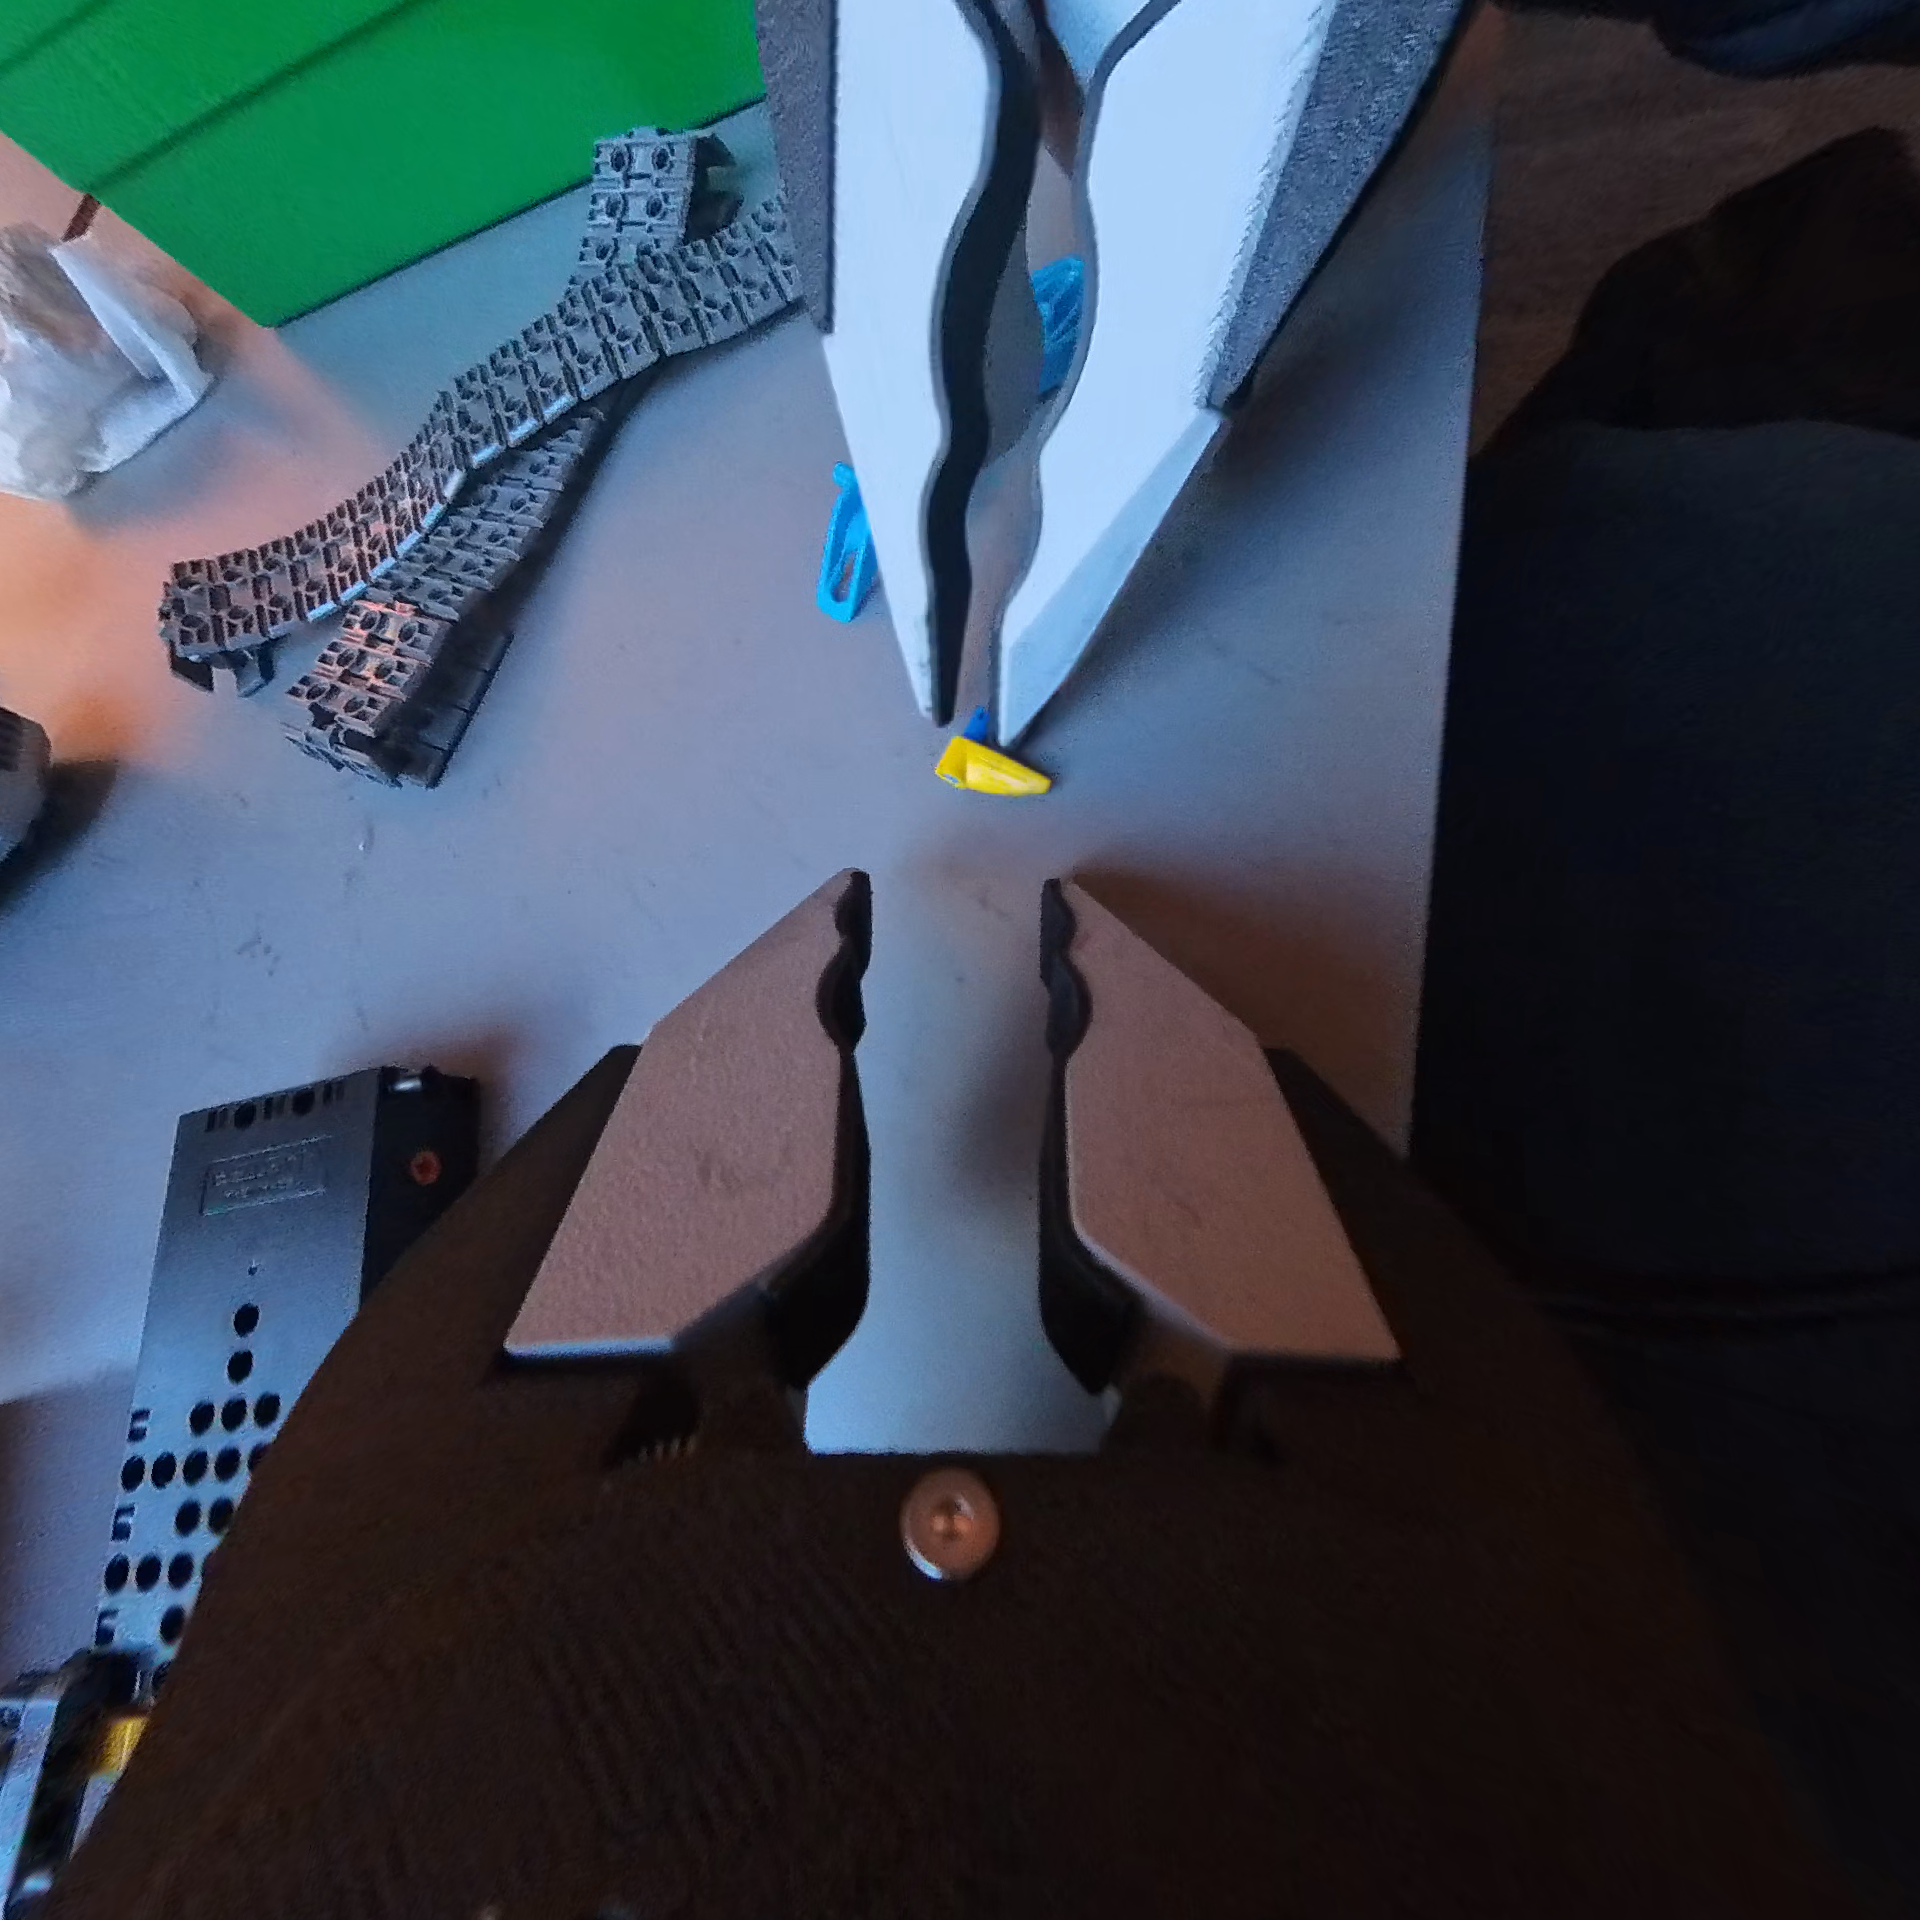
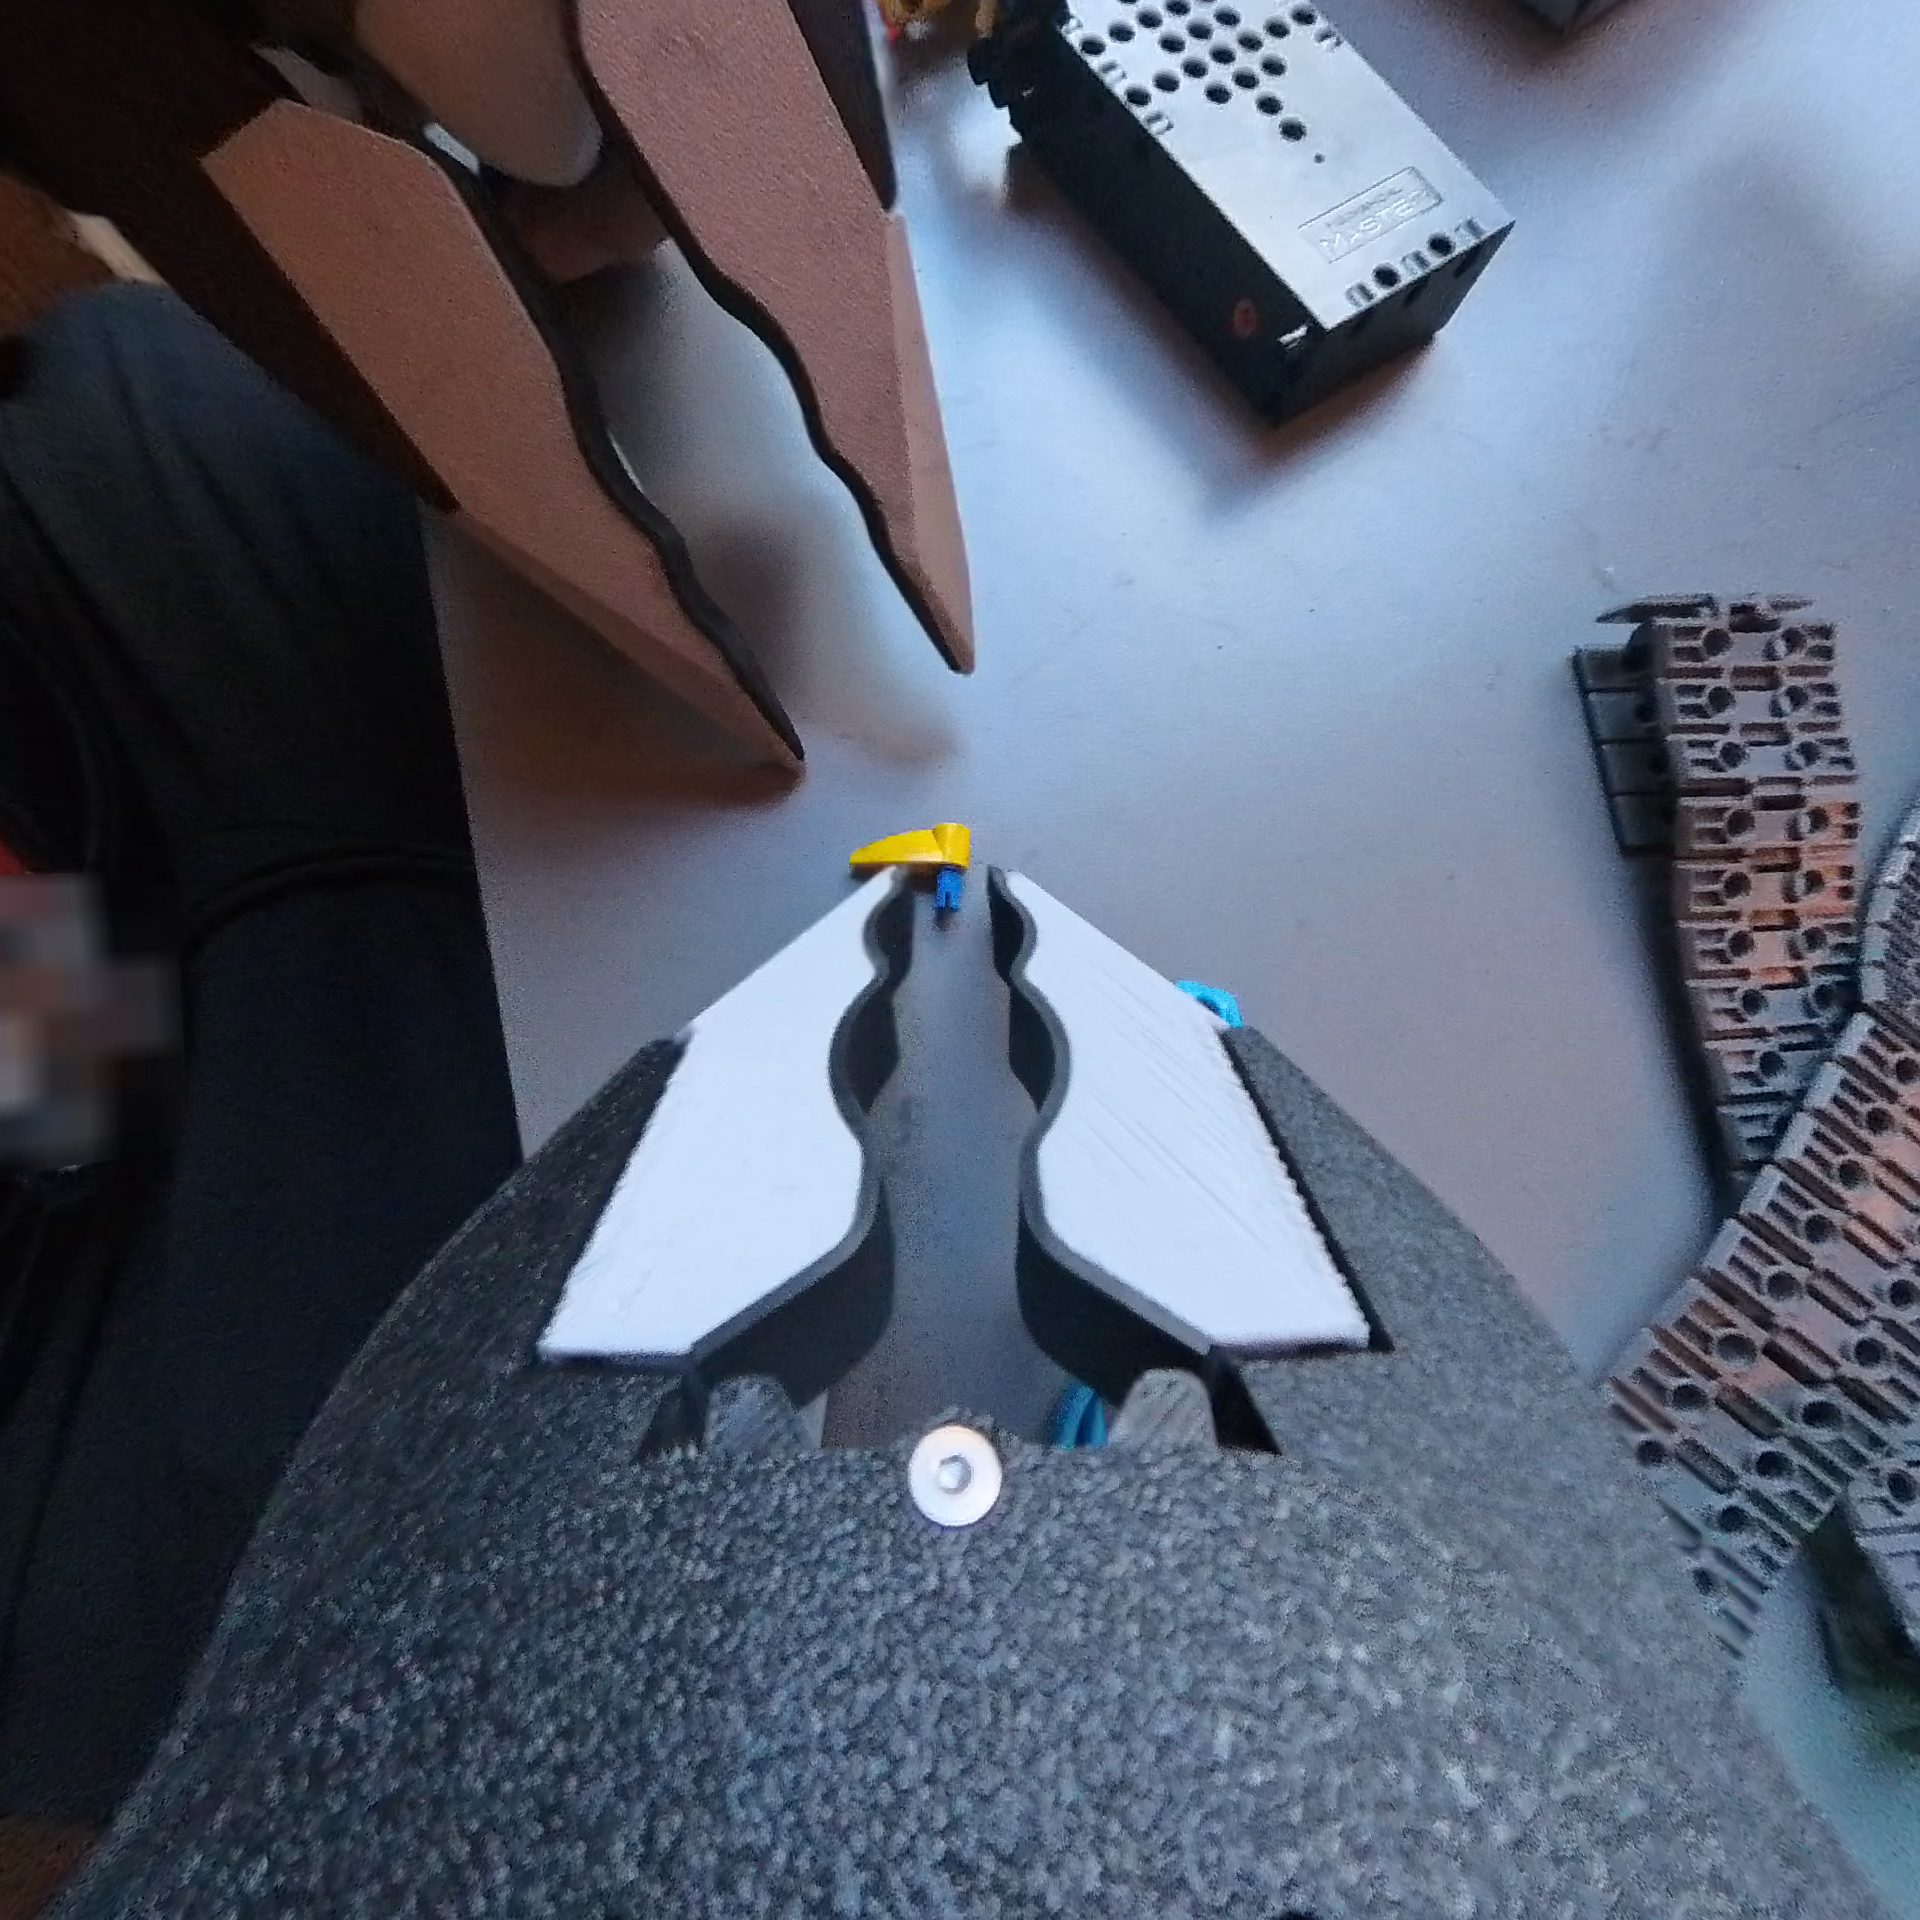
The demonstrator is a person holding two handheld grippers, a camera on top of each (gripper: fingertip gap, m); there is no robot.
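We've got the right gripper (image 2: 943, 881) nearly closed, its 2 tips at a yellow piece (image 2: 914, 844) with a blue pin (image 2: 945, 889); can't tell if it's gripped. Left gripper (image 1: 956, 896) sits open, holding nothing.

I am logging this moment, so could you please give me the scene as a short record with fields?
Surface: grey table
Left gripper: open, empty, fingers apart above the table
Right gripper: tips at a small yellow piece with a blue pin; grip unclear
Nearby: grey track links, black perforated box, green box
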